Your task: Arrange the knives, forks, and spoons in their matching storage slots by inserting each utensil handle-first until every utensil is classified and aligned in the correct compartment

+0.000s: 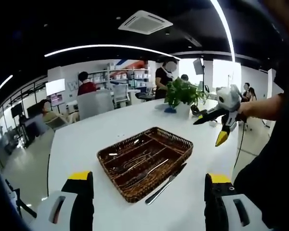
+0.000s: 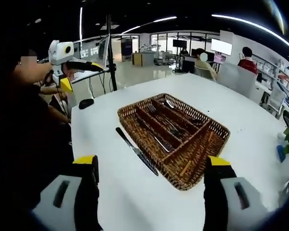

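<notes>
Both tools gaping, a knife (image 2: 137, 150) beside the wicker tray (image 2: 216, 129), cutlery inside too tangled to sort.

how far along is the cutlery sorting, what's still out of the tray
Mostly done: several utensils already lie in the compartments of the wicker tray. One knife is left, lying on the white table beside the tray. Nothing is in hand: the left claw and right claw both stand open and empty.
</notes>
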